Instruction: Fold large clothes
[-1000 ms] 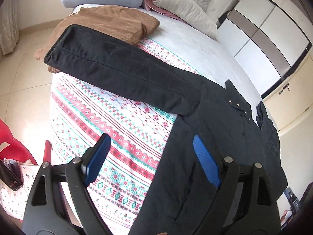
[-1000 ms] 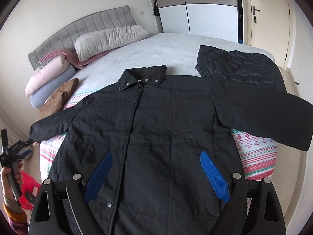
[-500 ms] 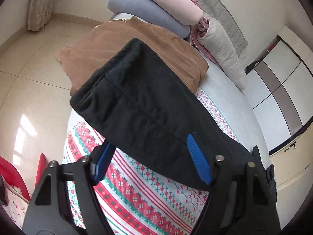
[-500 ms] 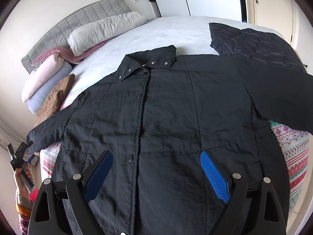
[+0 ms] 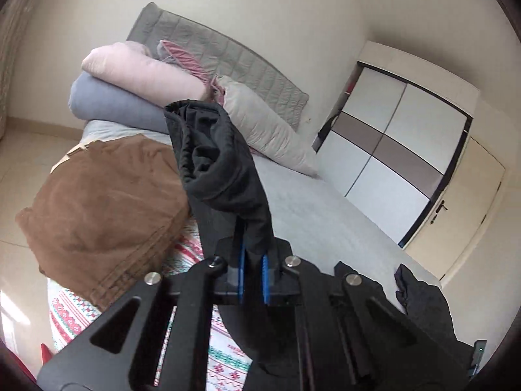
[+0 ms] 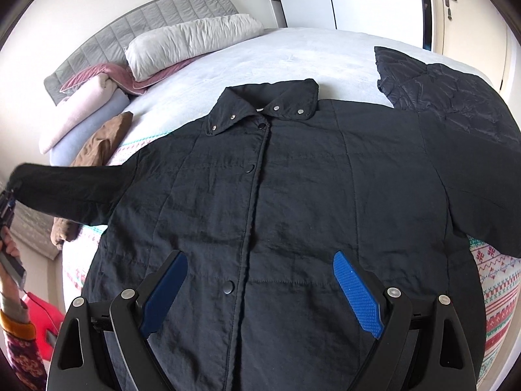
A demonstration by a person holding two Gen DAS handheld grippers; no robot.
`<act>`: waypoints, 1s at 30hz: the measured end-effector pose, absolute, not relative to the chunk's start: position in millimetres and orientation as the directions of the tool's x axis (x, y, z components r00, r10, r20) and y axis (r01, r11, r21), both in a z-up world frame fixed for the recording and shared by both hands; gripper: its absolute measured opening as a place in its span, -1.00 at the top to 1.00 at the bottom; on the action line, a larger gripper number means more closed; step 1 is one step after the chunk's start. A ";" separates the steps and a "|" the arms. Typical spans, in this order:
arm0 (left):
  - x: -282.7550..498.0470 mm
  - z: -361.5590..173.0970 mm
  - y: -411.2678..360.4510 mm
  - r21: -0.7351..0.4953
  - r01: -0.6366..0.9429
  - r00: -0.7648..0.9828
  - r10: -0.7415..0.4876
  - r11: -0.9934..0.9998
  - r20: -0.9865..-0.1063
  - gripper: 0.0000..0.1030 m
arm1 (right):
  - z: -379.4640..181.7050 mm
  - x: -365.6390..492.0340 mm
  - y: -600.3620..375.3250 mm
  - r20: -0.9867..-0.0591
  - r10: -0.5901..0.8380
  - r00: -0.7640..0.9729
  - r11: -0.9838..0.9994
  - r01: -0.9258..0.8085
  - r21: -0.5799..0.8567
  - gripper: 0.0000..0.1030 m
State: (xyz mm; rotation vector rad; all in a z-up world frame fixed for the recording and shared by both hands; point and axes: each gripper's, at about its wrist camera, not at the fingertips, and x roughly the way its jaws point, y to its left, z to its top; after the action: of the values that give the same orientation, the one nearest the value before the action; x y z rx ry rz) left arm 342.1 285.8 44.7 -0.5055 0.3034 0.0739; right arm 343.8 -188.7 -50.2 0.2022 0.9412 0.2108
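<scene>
Black coat [image 6: 293, 211]: front up, buttoned, spread flat on bed [image 6: 309, 52], collar toward headboard. Left gripper [image 5: 252, 273]: clenched on coat's sleeve cuff [image 5: 211, 153], raised off bed. Right gripper [image 6: 260, 293]: fingers spread wide, grasping nothing, above coat's hem. Folding barely begun; both sleeves and body unfolded. Containers: none visible

Cream walls [image 5: 293, 16], grey quilted headboard [image 6: 146, 26], white-and-taupe wardrobe [image 5: 397, 150], cream door [image 5: 469, 202], glossy beige floor tiles [image 5: 19, 169]

jacket [image 6: 293, 211] hem: cut off at bottom edge | its right-hand sleeve: cut off at right edge | left gripper [image 5: 252, 273] pads: mostly hidden by cuff
</scene>
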 end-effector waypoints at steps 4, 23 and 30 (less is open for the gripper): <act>359.7 76.2 222.0 -0.452 0.021 0.950 -0.159 0.892 -0.270 0.83 | -51.3 347.5 -188.9 -0.772 0.286 0.567 0.954 -0.089 0.287 -0.79; 407.6 -12.6 107.7 -0.523 0.295 0.706 -0.551 0.799 -0.444 -0.33 | -60.5 366.8 -255.9 -0.735 0.241 0.634 0.935 0.050 0.350 -0.79; 440.4 -96.2 134.9 -0.471 0.016 0.735 -0.329 0.882 -0.593 -0.04 | -94.4 417.8 -242.2 -0.718 0.347 0.603 0.871 0.076 0.485 -0.79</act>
State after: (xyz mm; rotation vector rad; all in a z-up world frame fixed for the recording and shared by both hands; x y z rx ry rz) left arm 440.4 134.9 -96.2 -0.4616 0.7262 -0.1971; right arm 417.8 -242.2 -94.4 0.5063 0.9198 0.1650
